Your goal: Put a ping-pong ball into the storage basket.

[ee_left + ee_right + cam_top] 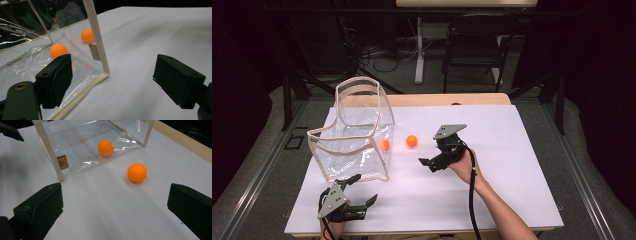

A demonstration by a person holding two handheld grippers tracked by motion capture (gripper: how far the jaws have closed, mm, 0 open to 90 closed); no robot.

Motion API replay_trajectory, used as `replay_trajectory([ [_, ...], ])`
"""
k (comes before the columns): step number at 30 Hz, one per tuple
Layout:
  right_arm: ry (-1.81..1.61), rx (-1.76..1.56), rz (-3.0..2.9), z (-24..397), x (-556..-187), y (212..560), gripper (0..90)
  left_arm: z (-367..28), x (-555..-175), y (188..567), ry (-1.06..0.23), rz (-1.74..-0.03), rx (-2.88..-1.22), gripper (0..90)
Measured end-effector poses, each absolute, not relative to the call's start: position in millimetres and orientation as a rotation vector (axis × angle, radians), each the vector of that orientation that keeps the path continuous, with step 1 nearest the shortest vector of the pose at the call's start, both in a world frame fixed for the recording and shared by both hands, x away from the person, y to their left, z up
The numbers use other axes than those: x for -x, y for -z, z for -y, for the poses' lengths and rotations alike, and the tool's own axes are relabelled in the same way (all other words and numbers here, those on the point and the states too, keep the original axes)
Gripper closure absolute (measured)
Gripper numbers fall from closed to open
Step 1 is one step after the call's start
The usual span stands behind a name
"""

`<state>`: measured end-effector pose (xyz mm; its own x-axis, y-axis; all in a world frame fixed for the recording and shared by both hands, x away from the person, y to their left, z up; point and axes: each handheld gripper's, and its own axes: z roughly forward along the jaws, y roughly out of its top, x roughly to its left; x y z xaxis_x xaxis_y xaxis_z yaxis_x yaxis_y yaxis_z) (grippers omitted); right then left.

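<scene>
- The right gripper (428, 163) is held above the white table cover (512, 165), to the right of the bag, and its jaws stand wide apart with nothing between them.
- In the right gripper view, a free orange ball (136, 172) lies on the cover ahead of these jaws, nearer to the right jaw, and does not touch either of them.
- The second orange ball (105, 148) lies inside the clear bag (82, 147), behind its transparent wall, near the corner with the small brown label (62, 162).
- In the high view, the free ball (412, 141) is just beside the right side of the bag (354, 135), and the ball inside (384, 144) is close to that same wall.
- The bag stands upright on the left part of the cover, with cream trim on its edges and its mouth at the top.
- The left gripper (362, 192) is at the near edge of the table, in front of the bag; its jaws are also wide and hold nothing.
- In the left gripper view, the bag's lower trimmed corner (103, 73) lies between the two jaws; it seems not to touch them, but I cannot tell surely.
</scene>
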<state>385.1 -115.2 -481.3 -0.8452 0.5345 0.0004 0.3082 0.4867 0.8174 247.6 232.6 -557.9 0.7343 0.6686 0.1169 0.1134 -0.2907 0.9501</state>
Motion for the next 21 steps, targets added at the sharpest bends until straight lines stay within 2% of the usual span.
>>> replay_trajectory([
  [21,-1.223,-0.759,-2.484,110,-404,482,0.0,-232,-247,558,-0.614,-0.609,-1.812,15.7],
])
